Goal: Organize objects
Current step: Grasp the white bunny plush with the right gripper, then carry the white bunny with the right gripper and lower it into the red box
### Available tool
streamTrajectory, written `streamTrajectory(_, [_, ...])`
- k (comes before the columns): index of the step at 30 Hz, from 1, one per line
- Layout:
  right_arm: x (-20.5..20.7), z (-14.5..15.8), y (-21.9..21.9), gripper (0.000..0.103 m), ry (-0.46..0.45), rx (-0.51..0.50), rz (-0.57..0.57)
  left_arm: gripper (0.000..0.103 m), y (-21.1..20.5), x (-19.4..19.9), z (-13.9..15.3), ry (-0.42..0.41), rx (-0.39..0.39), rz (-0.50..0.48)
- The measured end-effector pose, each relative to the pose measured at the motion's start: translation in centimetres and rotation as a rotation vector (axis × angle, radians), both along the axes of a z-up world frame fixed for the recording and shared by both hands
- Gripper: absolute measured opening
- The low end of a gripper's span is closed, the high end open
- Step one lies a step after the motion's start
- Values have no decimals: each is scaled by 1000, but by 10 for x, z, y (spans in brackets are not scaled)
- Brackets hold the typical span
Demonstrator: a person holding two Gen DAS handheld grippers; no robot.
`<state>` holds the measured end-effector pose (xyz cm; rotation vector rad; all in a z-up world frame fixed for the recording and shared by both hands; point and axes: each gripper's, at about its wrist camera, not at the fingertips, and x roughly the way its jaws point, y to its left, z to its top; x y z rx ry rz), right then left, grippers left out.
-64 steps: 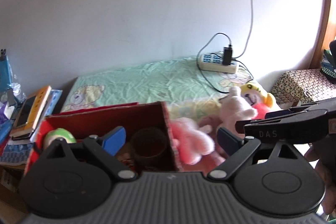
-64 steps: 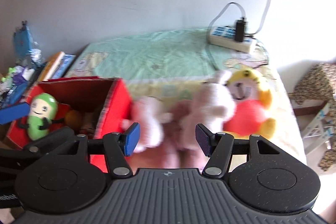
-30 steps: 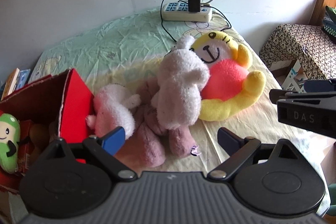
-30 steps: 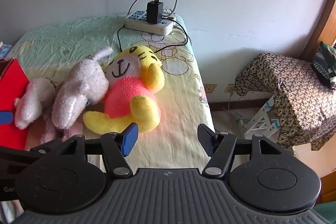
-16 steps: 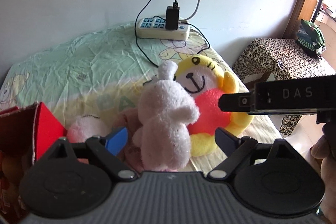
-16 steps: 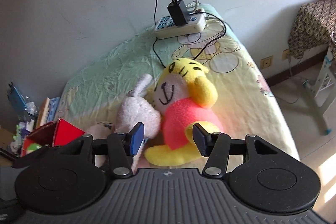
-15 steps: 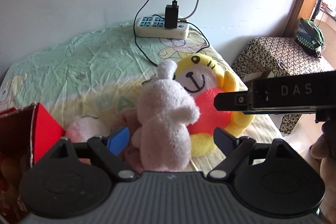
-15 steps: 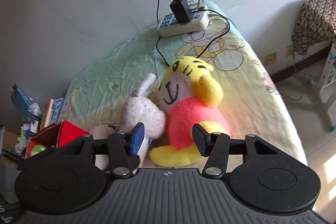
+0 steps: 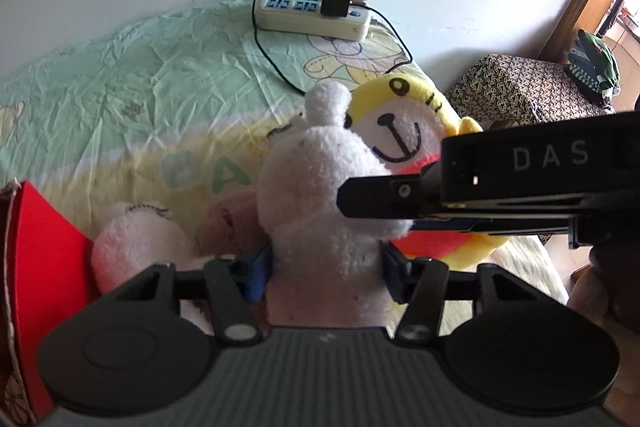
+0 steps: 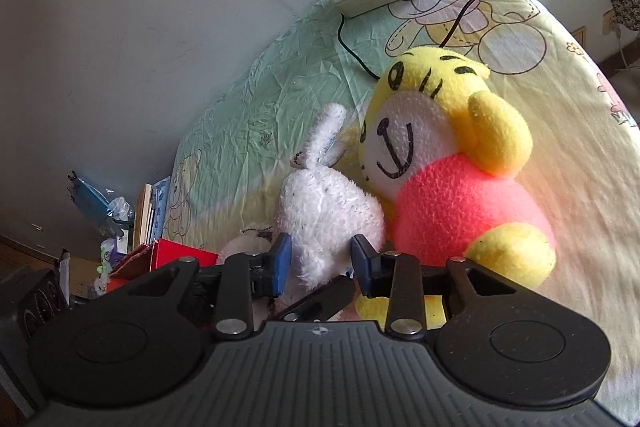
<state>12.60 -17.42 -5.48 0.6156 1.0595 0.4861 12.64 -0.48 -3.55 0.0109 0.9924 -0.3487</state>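
A white plush rabbit [image 9: 320, 187] lies on the bed against a yellow and pink plush tiger [image 9: 404, 135]. My left gripper [image 9: 326, 271] is shut on the rabbit's lower body, a blue pad on each side. My right gripper [image 10: 320, 259] is also shut on the white rabbit [image 10: 324, 211], beside the tiger [image 10: 448, 187]. The right gripper's black body crosses the left wrist view above the rabbit. A second pale pink plush [image 9: 136, 239] and a brownish plush [image 9: 228, 219] lie left of the rabbit.
A red cardboard box [image 9: 36, 251] stands at the left, also in the right wrist view [image 10: 176, 253]. A white power strip [image 9: 312, 11] with a black charger and cables lies at the bed's far end. A patterned covered stool [image 9: 516, 87] stands right of the bed. Books [image 10: 150, 211] sit left.
Both grippers moved in toward the white rabbit and their jaws closed on it. They were open and farther back half a second ago.
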Motion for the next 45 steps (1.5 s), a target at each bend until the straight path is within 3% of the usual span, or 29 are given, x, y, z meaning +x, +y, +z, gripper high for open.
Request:
streamTrajectory(5, [4, -1, 7, 45, -7, -25, 21, 55, -4, 0, -1, -8, 7, -8])
streamTrajectory(12, [-6, 10, 6, 25, -53, -53, 37, 53, -2, -8, 9, -24, 0, -3])
streamTrajectory(23, [-43, 50, 3, 24, -176, -25, 59, 53, 1, -54, 55, -133, -20, 26])
streamTrajectory(34, [-71, 93, 23, 24, -346, 52, 154, 53, 26, -104, 107, -290, -2, 142])
streamTrajectory(45, [-83, 108, 82, 24, -409, 101, 289, 53, 84, -130, 126, -358, 51, 253])
